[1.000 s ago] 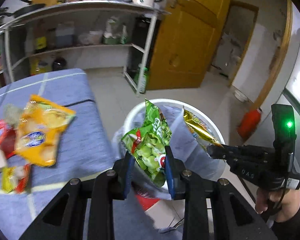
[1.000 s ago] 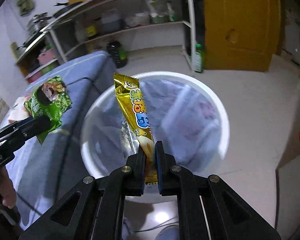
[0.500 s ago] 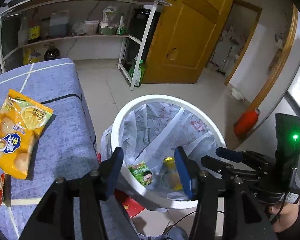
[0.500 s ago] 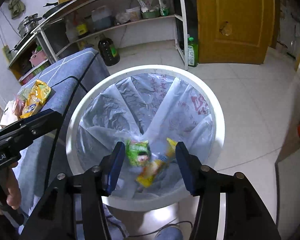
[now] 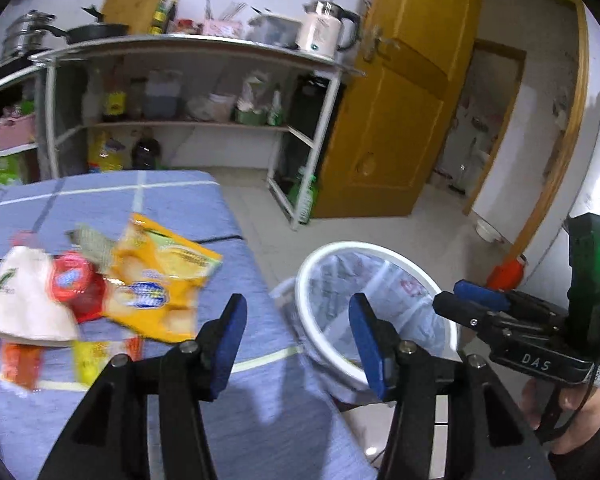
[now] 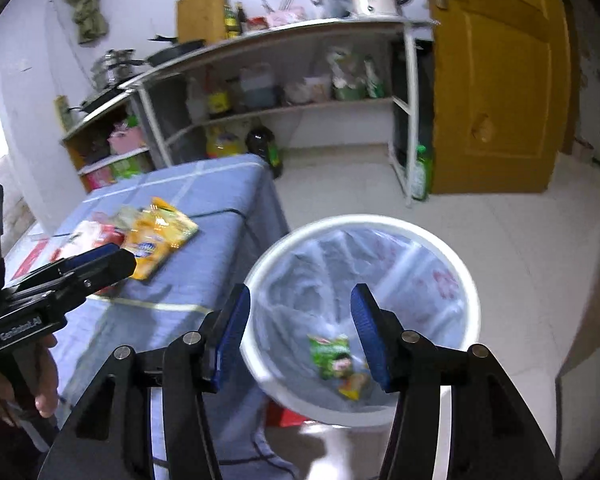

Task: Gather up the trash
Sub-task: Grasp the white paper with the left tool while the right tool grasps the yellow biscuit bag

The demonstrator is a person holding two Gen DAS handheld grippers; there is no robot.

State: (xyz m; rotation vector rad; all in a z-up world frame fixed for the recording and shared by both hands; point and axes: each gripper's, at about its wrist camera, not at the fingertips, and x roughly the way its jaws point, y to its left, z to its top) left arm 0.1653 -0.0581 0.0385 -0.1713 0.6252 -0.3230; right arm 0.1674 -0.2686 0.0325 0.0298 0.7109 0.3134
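L gripper (image 5: pixel 296 332) & R gripper (image 6: pixel 298 330) are both hanging released, empty; wrappers are lying in lined bin (image 6: pixel 466 280), yellow chip bag (image 5: pixel 162 280) is awaiting pickup on table (image 5: pixel 172 200).

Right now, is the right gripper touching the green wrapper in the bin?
Apart. The right wrist view shows the right gripper open and empty above the white bin, while the green wrapper lies loose at the bottom of the liner, well below its fingertips.

White walls, pale tiled floor (image 6: pixel 520 240), yellow wooden door (image 5: pixel 392 120), open metal shelving (image 5: pixel 188 92)
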